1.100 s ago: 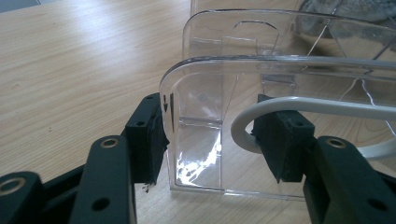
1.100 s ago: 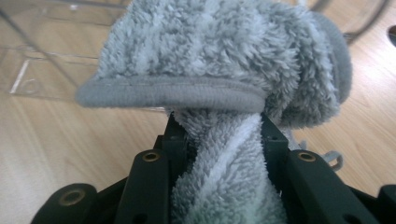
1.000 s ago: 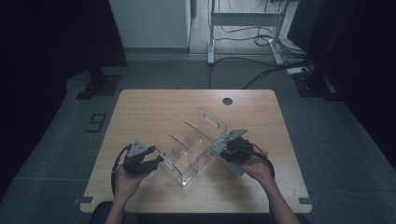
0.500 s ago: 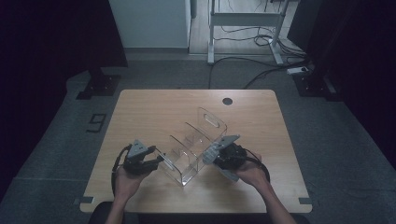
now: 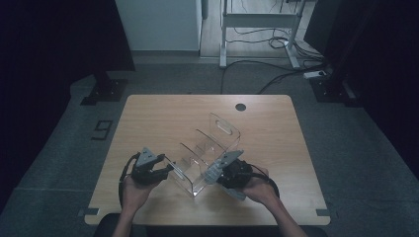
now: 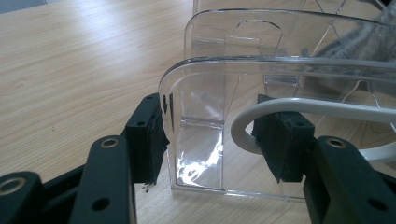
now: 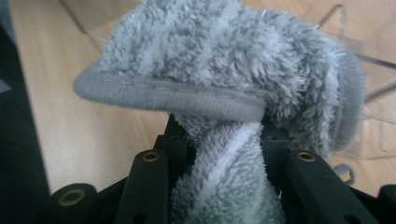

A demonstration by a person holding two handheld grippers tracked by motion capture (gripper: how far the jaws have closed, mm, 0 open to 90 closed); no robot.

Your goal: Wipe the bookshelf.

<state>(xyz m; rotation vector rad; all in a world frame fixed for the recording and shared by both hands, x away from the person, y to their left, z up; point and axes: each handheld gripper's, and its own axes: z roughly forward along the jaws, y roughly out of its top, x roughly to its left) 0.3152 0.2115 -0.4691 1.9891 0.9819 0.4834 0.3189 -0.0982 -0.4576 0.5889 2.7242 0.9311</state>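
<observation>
A clear acrylic organizer (image 5: pixel 207 148) with dividers and a handle cut-out lies slantwise on the wooden table (image 5: pixel 163 113). My left gripper (image 5: pixel 165 169) sits at its near-left end. In the left gripper view the jaws (image 6: pixel 215 140) stand apart in front of the organizer's end wall (image 6: pixel 233 93). The left pad (image 6: pixel 152 135) touches the wall's corner edge, and a white cable loop (image 6: pixel 243 126) crosses the right pad. My right gripper (image 5: pixel 220 174) is at the organizer's right side, shut (image 7: pixel 224 135) on a fluffy grey cloth (image 7: pixel 224 60) that bulges over the jaws.
A round cable hole (image 5: pixel 240 106) sits near the table's far edge. Beyond the table, on the dark floor, stand a white desk frame (image 5: pixel 257 29) and trailing cables (image 5: pixel 276 74). Bare wood lies on the far left of the tabletop.
My right gripper has moved left with the cloth, up against the organizer's right side. The left gripper and the organizer have stayed put.
</observation>
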